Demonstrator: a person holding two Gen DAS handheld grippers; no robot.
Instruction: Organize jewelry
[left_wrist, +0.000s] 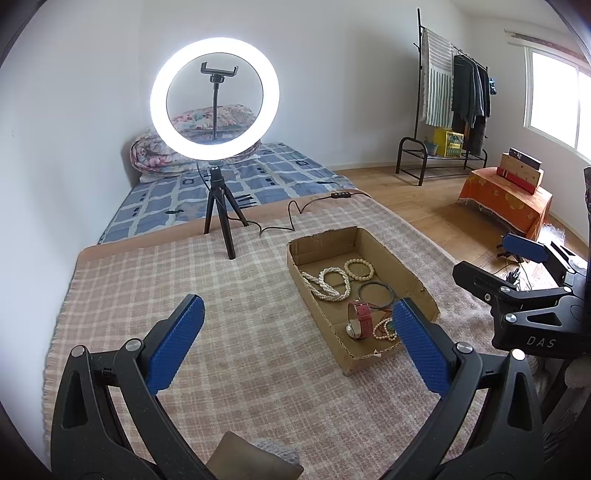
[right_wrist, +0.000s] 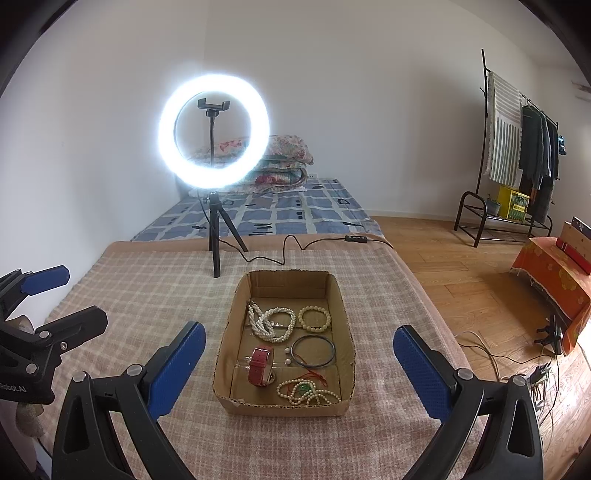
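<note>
A shallow cardboard tray (right_wrist: 225, 354) (left_wrist: 402, 258) sits on the checked tablecloth. In it lie a white pearl necklace (right_wrist: 271, 324) (left_wrist: 328, 282), a cream bead bracelet (right_wrist: 314, 317) (left_wrist: 359, 268), a dark bangle (right_wrist: 313, 351) (left_wrist: 376, 294), a red-strap watch (right_wrist: 260, 365) (left_wrist: 361, 317) and a bead necklace with a green pendant (right_wrist: 306, 392) (left_wrist: 384, 328). My right gripper (right_wrist: 299, 354) is open and empty, just in front of the tray. My left gripper (left_wrist: 299, 325) is open and empty, left of the tray. Each gripper shows in the other's view, the left one (right_wrist: 55, 295) and the right one (left_wrist: 495, 266).
A lit ring light on a tripod (right_wrist: 214, 236) (left_wrist: 221, 206) stands behind the tray, its cable (right_wrist: 295, 243) trailing right. A bed lies beyond the table. A clothes rack (right_wrist: 517, 155) and an orange-covered stand (right_wrist: 554, 284) are on the right, with cables on the floor.
</note>
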